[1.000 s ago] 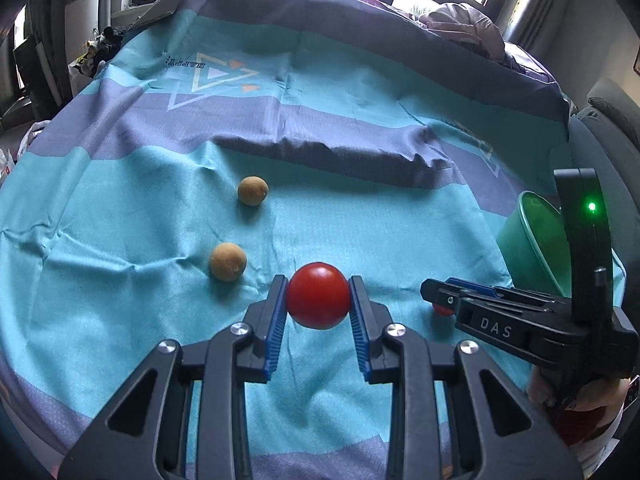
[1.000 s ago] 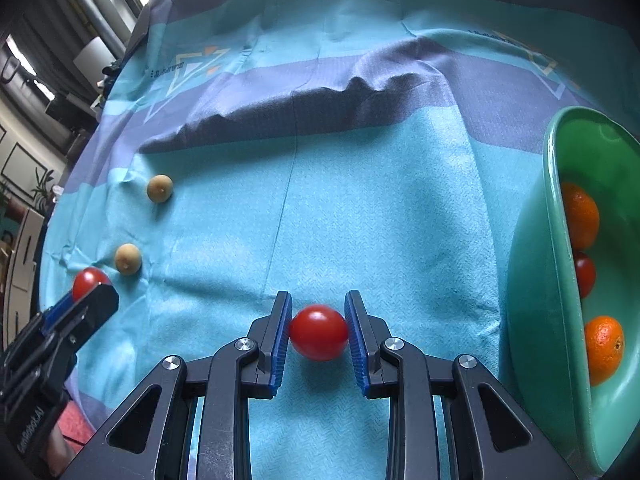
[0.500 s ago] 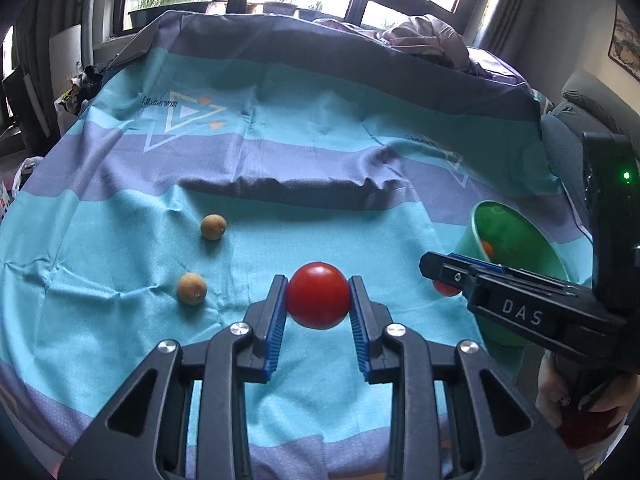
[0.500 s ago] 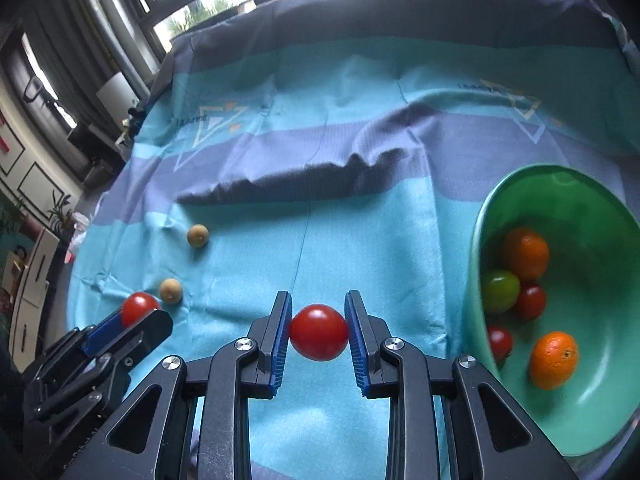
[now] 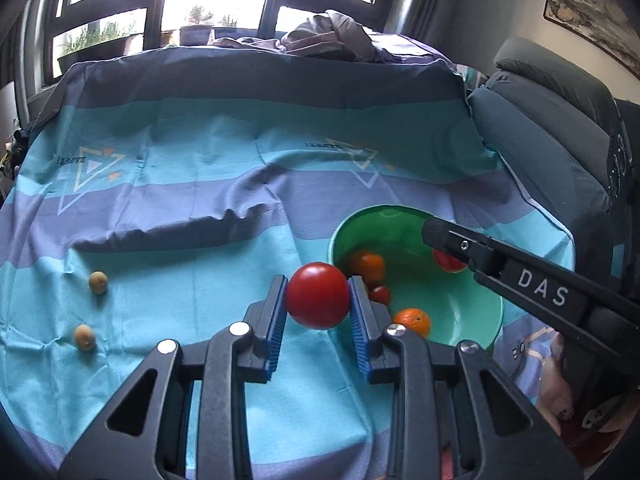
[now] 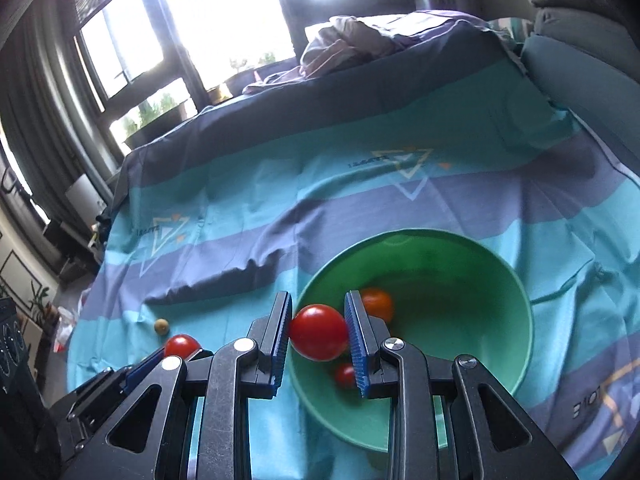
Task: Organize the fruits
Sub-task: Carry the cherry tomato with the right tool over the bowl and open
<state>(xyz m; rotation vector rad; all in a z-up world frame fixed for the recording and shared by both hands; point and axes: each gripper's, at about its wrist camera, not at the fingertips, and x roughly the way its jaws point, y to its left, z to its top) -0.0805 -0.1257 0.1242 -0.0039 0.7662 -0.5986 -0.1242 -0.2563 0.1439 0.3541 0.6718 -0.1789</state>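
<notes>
Left wrist view: the left gripper is clamped on a big red tomato, and a second ago it sat low over the cloth — now it's lifted and swung up beside the green bowl. The right gripper, squeezed tight on a smaller tomato, has come over the bowl's rim too. So both look about ready to drop — two brown fruits are still out on the blue cloth.

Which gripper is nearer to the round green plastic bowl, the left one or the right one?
Right. The right gripper holds its red tomato over the round green plastic bowl; the left gripper holds its tomato beside the rim.
</notes>
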